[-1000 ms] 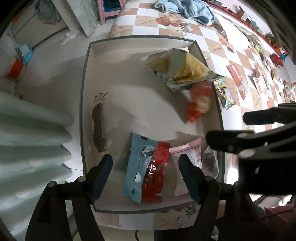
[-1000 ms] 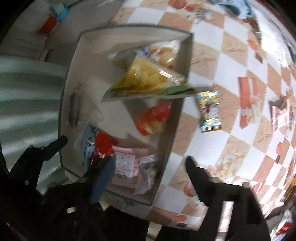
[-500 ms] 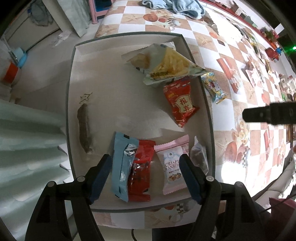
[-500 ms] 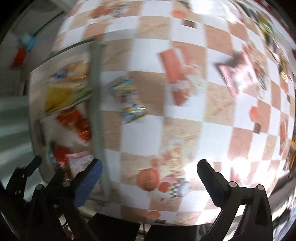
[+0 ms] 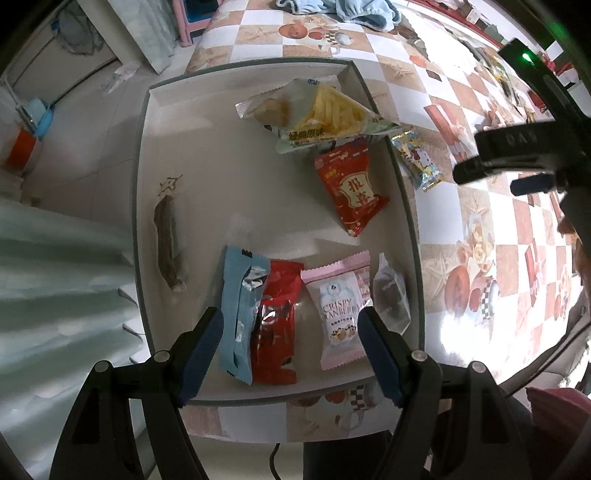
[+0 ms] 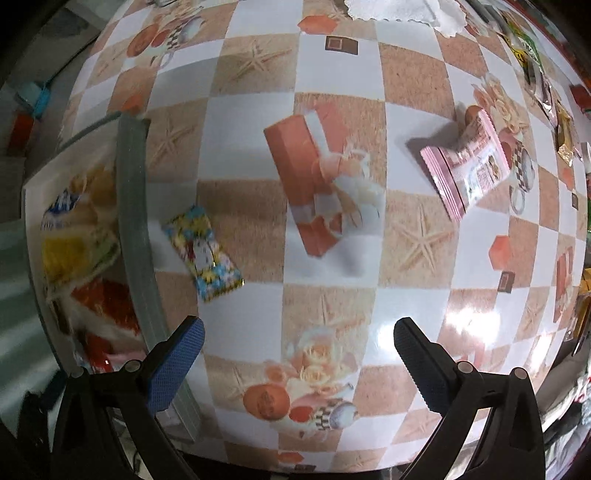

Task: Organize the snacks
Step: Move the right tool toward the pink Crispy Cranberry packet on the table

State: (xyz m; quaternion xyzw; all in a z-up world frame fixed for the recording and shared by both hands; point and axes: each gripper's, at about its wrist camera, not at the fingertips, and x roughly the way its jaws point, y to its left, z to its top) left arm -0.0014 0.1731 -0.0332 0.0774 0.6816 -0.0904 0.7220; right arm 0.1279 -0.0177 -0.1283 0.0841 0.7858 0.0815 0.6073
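A shallow grey-rimmed tray (image 5: 140, 192) holds a fries bag (image 5: 325, 118), a red packet (image 5: 351, 188), and along its near edge a blue packet (image 5: 238, 314), a red wrapper (image 5: 275, 325), a pink cranberry packet (image 5: 340, 310) and a clear packet (image 5: 391, 295). My left gripper (image 5: 290, 350) is open and empty above that row. My right gripper (image 6: 295, 365) is open and empty over the checkered table, right of the tray rim (image 6: 138, 229). A colourful candy packet (image 6: 203, 251) lies beside the tray, also in the left wrist view (image 5: 417, 162). A pink packet (image 6: 467, 166) lies farther right.
More snack packets (image 6: 546, 92) lie along the table's far right edge. A blue cloth (image 5: 347, 11) lies at the far end of the table. A pale curtain (image 5: 55, 295) hangs left of the tray. The right gripper's body (image 5: 532, 147) hangs at the right in the left wrist view.
My right gripper has swung right, away from the tray and out over the checkered table. The red packet now lies flat in the tray. My left gripper has barely moved.
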